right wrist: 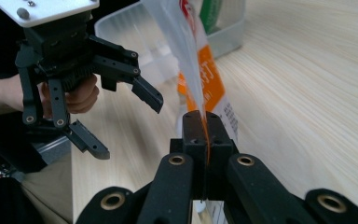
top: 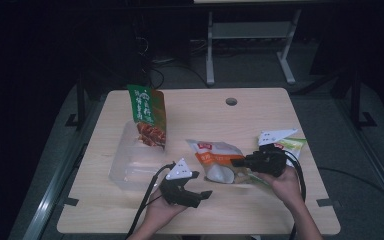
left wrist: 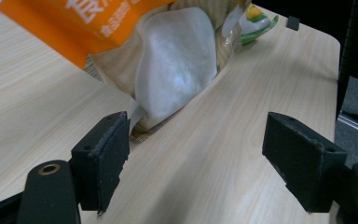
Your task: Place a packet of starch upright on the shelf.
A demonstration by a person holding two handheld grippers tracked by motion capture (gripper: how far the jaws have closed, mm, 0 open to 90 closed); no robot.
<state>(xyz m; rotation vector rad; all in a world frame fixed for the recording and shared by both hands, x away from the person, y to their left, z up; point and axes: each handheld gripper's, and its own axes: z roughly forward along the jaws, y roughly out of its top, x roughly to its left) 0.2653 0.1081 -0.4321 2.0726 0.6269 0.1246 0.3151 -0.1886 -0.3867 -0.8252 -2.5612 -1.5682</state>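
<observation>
An orange and white snack bag [top: 215,159] lies at the middle of the wooden table [top: 260,115]. My right gripper [top: 237,162] is shut on the bag's sealed edge; in the right gripper view the thin edge of the bag [right wrist: 204,84] rises from between the closed pads of my right gripper [right wrist: 205,127]. My left gripper [top: 202,184] stands open just left of the bag, near the table's front edge. In the left gripper view the bag [left wrist: 177,65] lies beyond the left gripper [left wrist: 200,154], whose jaws are wide apart with nothing between them. From the right gripper view, the left gripper [right wrist: 126,125] is seen open.
A tall green snack bag [top: 147,115] stands in a clear plastic container [top: 130,165] at the left. Another green and white bag [top: 292,144] lies at the right, behind my right hand. The table has a cable hole [top: 231,101] near its far edge.
</observation>
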